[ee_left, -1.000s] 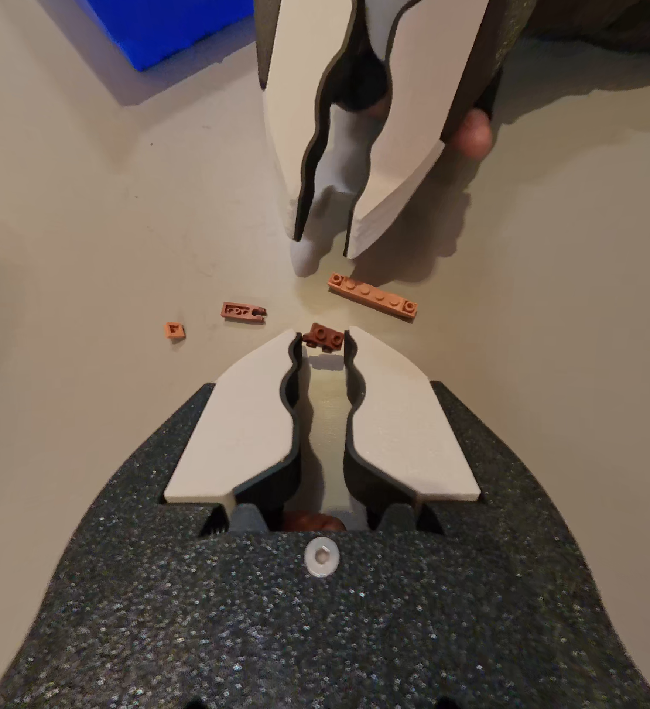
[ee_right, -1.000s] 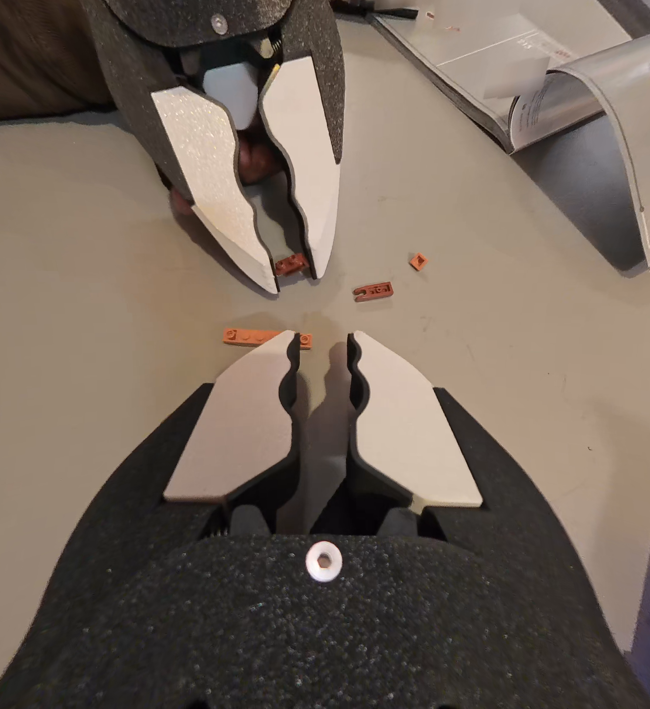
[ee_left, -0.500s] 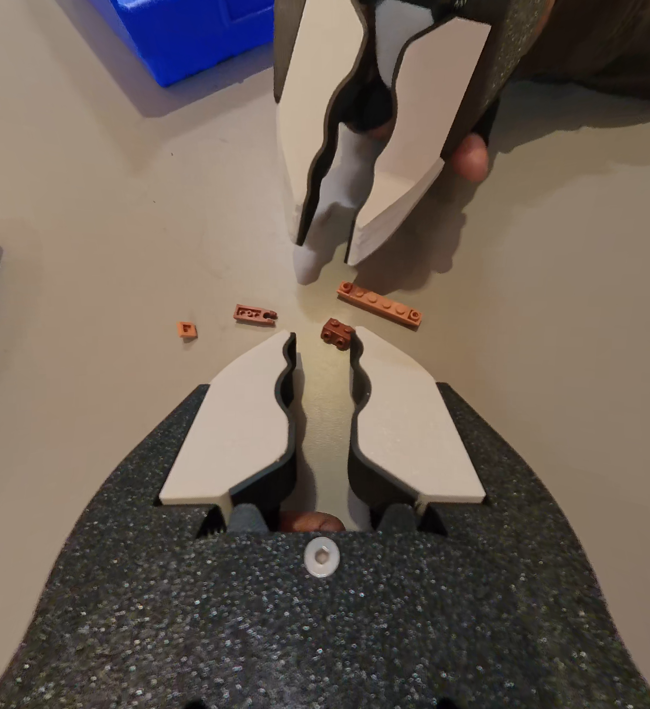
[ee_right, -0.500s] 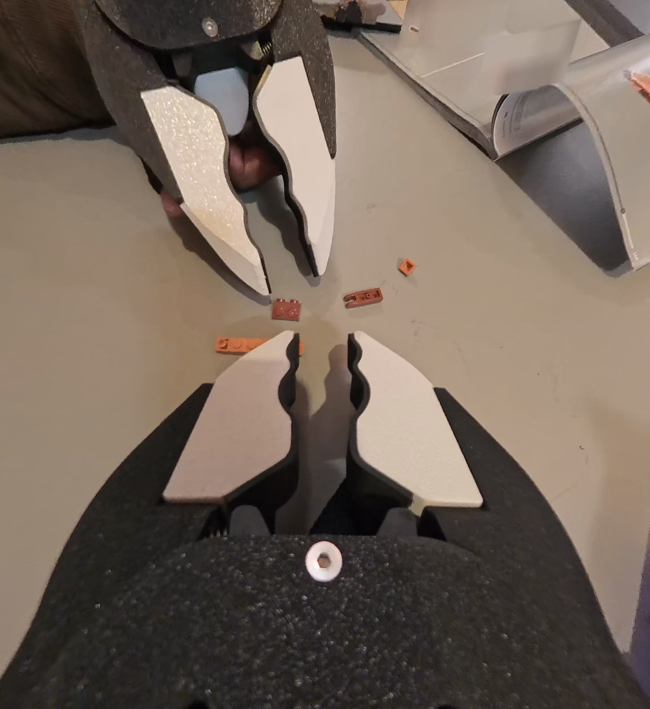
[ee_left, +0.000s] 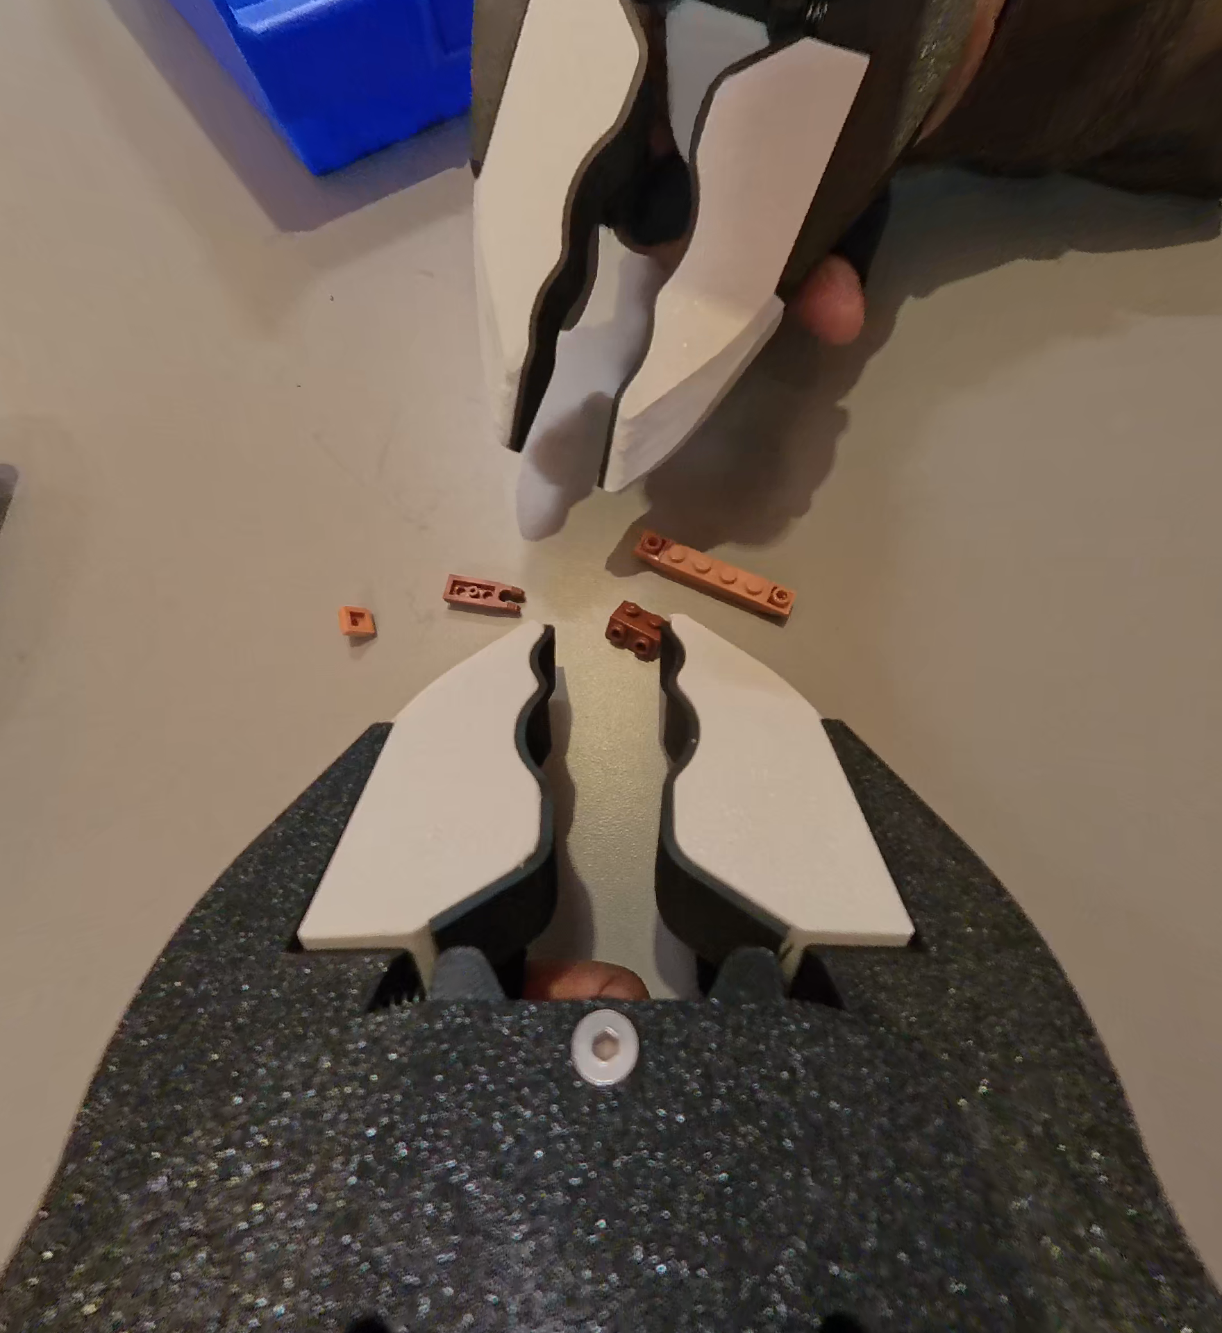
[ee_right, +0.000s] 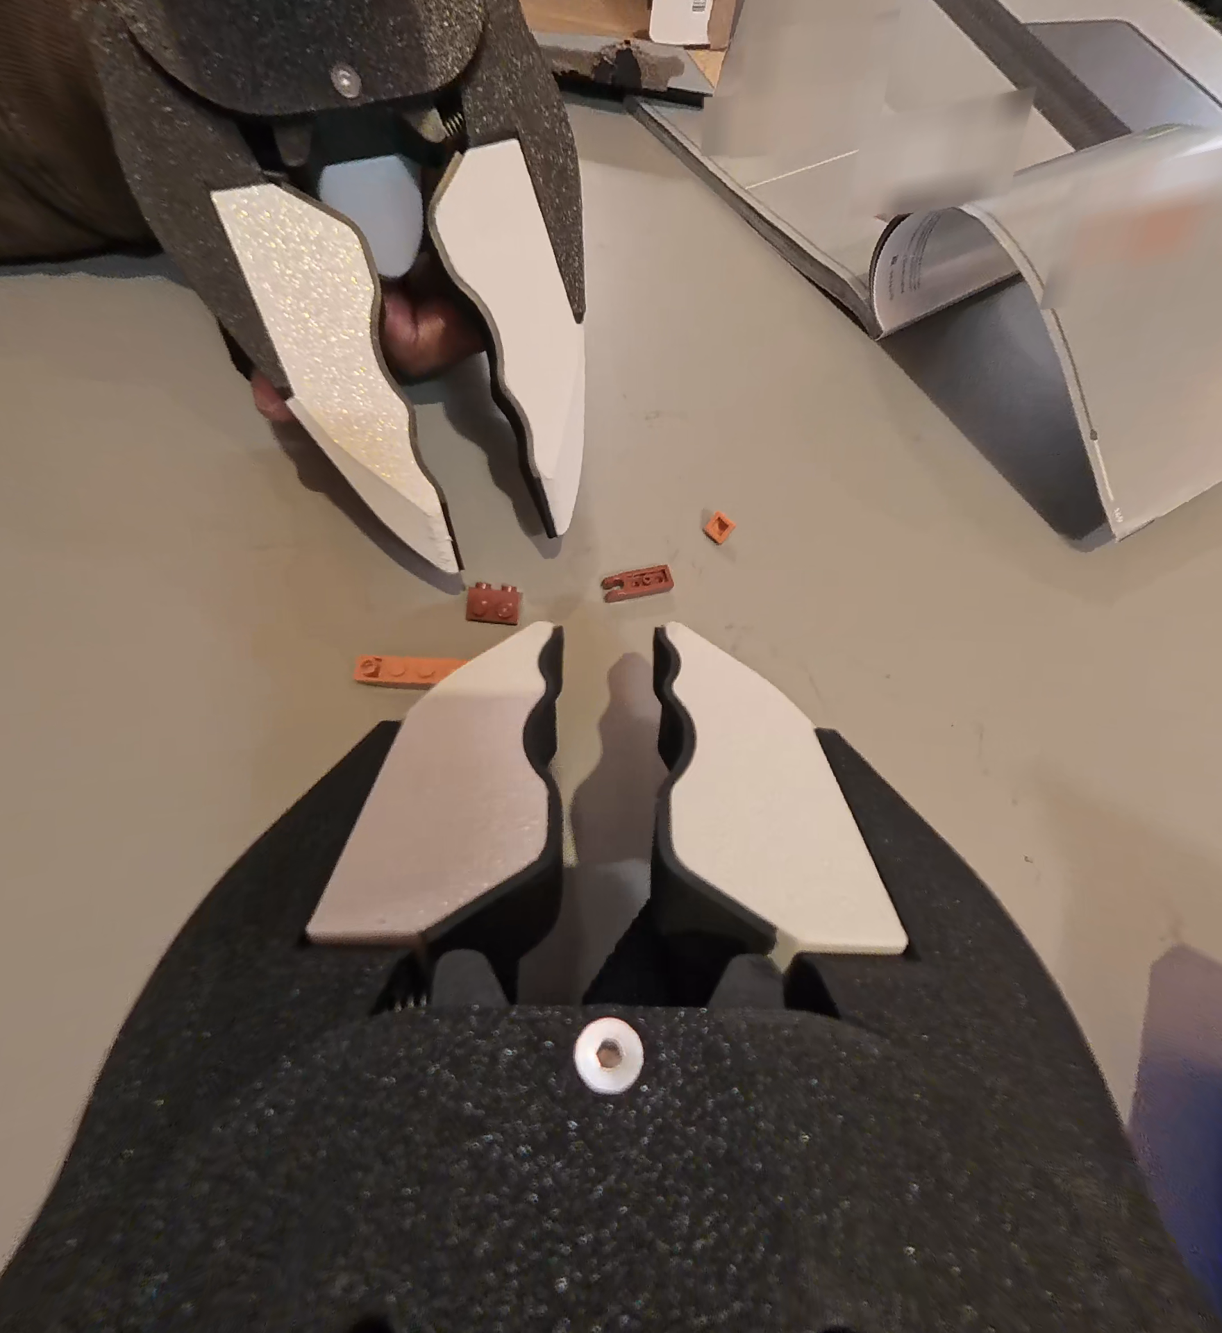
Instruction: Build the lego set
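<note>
**A:** As far as these views go, how much of the set is built?

**B:** Nothing that I can see. Four loose pieces lie separately on the bench (ee_left: 161, 404), none joined to another: a dark brown brick (ee_left: 635, 630), a long orange plate (ee_left: 715, 583), a brown clip plate (ee_left: 482, 593) and a tiny orange tile (ee_left: 356, 621).

**A:** Is either tool carrying anything?

**B:** No. The left hand-held gripper (ee_left: 608, 635) has its fingers apart with bare bench between them; the dark brown brick sits just at the tip of one finger, not clamped. The right hand-held gripper (ee_right: 608, 635) is also parted and empty, hanging over the long orange plate, which one of its fingers partly hides in its own view.

**A:** And the instructions?

**B:** An open booklet (ee_right: 954, 238) lies off to one side, well apart from the pieces, and a blue bin (ee_left: 348, 79) stands at the far edge.

**A:** So what remains?

**B:** In my judgement, almost everything: picking up a first piece, mating it with a second, and going on from there. The brick looks like the nearest candidate.
</note>
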Available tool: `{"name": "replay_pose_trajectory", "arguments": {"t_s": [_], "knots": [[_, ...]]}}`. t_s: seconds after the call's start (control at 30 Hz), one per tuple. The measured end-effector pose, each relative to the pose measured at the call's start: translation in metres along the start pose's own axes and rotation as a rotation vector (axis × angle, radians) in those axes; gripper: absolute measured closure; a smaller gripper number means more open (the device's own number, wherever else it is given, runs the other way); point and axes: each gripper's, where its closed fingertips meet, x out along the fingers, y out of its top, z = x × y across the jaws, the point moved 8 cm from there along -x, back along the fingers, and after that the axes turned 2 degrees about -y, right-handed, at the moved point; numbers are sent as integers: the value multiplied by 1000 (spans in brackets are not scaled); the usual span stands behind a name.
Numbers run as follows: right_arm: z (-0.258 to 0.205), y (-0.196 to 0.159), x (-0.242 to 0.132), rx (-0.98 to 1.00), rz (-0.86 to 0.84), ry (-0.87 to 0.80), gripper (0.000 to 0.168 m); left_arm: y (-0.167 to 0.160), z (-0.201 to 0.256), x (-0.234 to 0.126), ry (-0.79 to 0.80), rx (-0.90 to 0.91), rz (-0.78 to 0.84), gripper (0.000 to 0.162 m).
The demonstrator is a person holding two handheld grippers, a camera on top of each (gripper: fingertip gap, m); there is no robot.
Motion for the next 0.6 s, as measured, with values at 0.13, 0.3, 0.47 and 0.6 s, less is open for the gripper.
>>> {"name": "replay_pose_trajectory", "arguments": {"t_s": [0.13, 0.3, 0.47, 0.6], "knots": [[4, 4, 4, -9, 17, -22, 143, 0, 0, -1, 2, -10, 6, 134], [10, 12, 8, -20, 67, -80, 142, 0, -1, -2, 6, -22, 10, 132], [6, 6, 4, -54, 51, -28, 143, 0, -2, -4, 5, -36, 19, 131], [5, 0, -2, -63, 26, -7, 143, -1, -4, -5, 4, -51, 20, 131]]}}
